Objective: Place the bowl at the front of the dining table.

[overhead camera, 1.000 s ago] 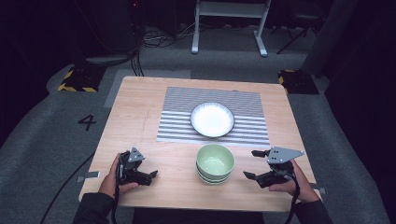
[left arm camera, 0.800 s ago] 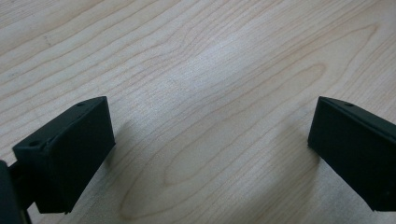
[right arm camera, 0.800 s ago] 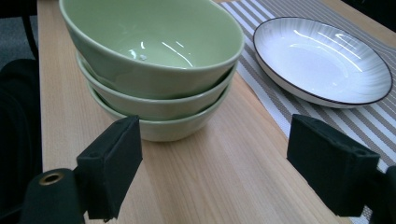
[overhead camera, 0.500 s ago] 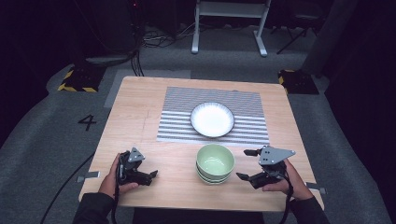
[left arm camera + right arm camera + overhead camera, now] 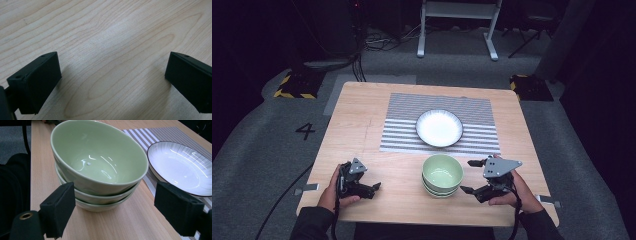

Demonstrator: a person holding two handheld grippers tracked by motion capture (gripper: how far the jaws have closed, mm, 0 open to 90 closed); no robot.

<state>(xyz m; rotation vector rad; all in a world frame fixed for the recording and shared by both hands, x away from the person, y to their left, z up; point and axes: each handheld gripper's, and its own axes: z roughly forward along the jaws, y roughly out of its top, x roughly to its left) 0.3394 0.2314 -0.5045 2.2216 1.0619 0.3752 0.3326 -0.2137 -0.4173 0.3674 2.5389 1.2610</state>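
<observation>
A stack of three pale green bowls [image 5: 442,175] [image 5: 100,162] stands near the front edge of the wooden table [image 5: 357,125]. My right gripper [image 5: 468,176] [image 5: 120,215] is open just right of the stack. Its jaws stand wide apart, level with the lower bowls, and hold nothing. Behind the bowls a white plate with a dark rim [image 5: 439,128] [image 5: 182,167] lies on a striped placemat [image 5: 402,120] [image 5: 147,135]. My left gripper [image 5: 374,187] [image 5: 112,80] rests open at the front left, with bare wood between its jaws.
The table's front edge runs close under both hands. Grey floor surrounds the table, with a "4" marking [image 5: 305,131] at the left, yellow-black blocks [image 5: 294,86] at the back corners and a white metal stand [image 5: 457,27] behind.
My right gripper has moved left, closer to the green bowl stack, still open. The left gripper has not moved.
</observation>
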